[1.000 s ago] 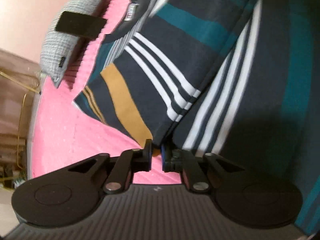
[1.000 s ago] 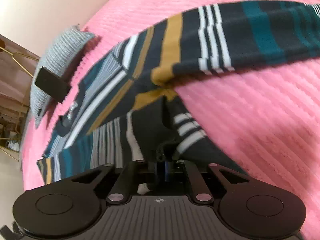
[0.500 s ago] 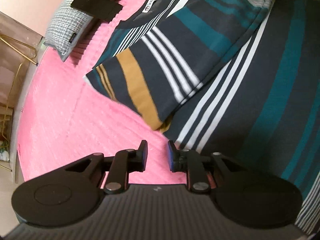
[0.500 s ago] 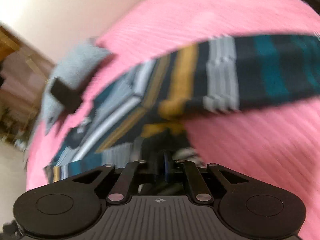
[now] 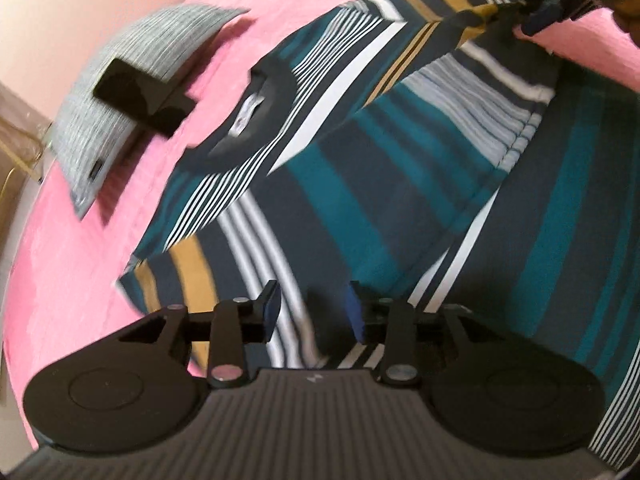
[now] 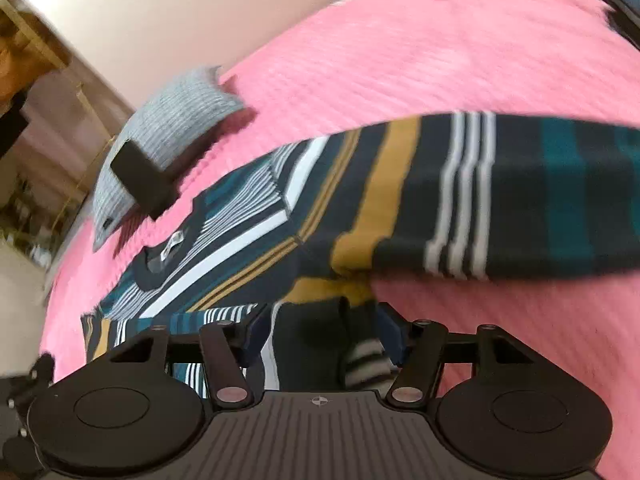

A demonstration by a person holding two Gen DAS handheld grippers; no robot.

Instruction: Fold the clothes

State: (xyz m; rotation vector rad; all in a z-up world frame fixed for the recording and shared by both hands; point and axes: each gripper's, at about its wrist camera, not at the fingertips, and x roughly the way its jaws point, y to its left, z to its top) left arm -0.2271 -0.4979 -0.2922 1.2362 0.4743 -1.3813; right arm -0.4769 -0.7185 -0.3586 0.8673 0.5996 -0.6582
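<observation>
A navy shirt (image 5: 400, 184) with teal, white and mustard stripes lies collar-up on the pink bed cover (image 5: 72, 280). One sleeve is folded across its body. My left gripper (image 5: 314, 310) hovers over that folded sleeve's lower edge. Its jaws are opening and nothing is pressed between the pads. In the right wrist view the shirt (image 6: 400, 200) has its other sleeve stretched out to the right. My right gripper (image 6: 324, 336) is opening too, and a loose bunch of dark sleeve cloth (image 6: 316, 344) lies between its spread fingers.
A grey pillow (image 5: 180, 36) lies at the head of the bed, with a flat black object (image 5: 144, 98) on it. Bare pink cover (image 6: 440, 40) stretches beyond the shirt. Wooden furniture and a thin gold rack (image 6: 24, 60) stand past the bed's left edge.
The left gripper let go of the folded sleeve, opened and drew back upward, so more of the shirt shows. The right gripper, shut on sleeve cloth before, has spread its jaws.
</observation>
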